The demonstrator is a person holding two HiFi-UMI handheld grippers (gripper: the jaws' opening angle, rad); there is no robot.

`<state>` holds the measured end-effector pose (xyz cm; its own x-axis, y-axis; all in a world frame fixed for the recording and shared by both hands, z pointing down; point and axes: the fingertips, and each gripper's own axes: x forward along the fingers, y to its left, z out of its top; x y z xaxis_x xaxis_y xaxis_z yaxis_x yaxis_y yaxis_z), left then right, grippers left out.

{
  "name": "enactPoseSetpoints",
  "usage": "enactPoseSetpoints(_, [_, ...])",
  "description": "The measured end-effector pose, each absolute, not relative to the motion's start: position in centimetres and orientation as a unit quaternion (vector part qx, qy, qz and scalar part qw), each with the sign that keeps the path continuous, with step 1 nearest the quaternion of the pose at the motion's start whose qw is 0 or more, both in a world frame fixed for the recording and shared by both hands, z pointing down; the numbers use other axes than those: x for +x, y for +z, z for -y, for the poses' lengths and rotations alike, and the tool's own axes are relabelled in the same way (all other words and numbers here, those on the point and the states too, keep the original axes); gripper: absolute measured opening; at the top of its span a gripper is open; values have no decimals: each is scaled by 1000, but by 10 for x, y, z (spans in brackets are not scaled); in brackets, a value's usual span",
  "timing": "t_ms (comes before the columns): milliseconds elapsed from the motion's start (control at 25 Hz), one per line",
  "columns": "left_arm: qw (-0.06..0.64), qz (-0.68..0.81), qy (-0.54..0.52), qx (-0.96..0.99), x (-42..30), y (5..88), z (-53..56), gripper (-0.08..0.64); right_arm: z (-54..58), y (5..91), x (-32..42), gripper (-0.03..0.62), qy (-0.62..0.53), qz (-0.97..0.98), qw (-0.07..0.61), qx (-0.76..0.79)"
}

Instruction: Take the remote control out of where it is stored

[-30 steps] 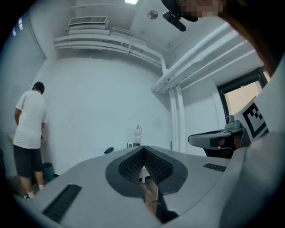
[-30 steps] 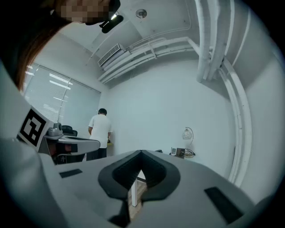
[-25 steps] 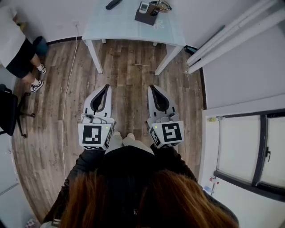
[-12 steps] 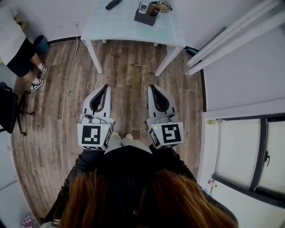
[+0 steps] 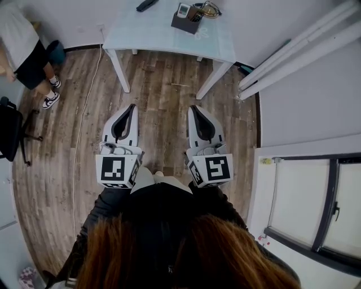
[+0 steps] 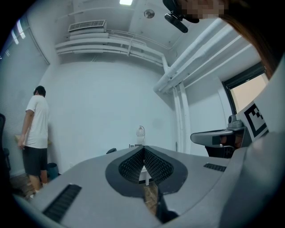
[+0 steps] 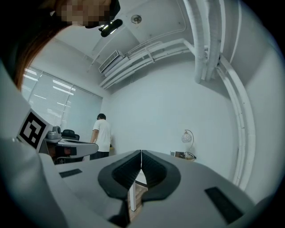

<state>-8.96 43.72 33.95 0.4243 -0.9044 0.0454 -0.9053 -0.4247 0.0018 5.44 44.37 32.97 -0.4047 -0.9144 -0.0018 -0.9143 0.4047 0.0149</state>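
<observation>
Both tools are empty and well short of the work. The left gripper [image 5: 130, 108] and the right gripper [image 5: 195, 109] point level over the wooden floor [image 5: 163, 96], each with its jaws pressed together on nothing, as both gripper views confirm. The remote control [image 5: 182, 9] is, as far as so small a patch lets me judge, the pale handset standing in the dark holder [image 5: 186, 22] at the far side of the pale table [image 5: 163, 36], among other items. The step in hand is the approach. To do it well, close in squarely on the table and part one pair of jaws before arriving. Then take the handset by its free upper end and lift straight up so the holder does not tip. The other gripper could steady the holder. No brand or label is readable; the only print is the black-and-white square pattern on each marker cube [image 5: 117, 171].
</observation>
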Motion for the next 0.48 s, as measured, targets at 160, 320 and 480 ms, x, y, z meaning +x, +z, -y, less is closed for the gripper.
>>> enactPoseSetpoints(160, [12, 536, 19, 844, -82, 339, -437, 5, -445, 331, 63, 15, 1, 835, -9, 549])
enactPoseSetpoints(320, [10, 534, 20, 845, -76, 339, -432, 5, -440, 332, 65, 15, 2, 839, -6, 544])
enactPoseSetpoints(480, [9, 532, 21, 847, -73, 341, -421, 5, -430, 336, 67, 15, 7, 838, -6, 546])
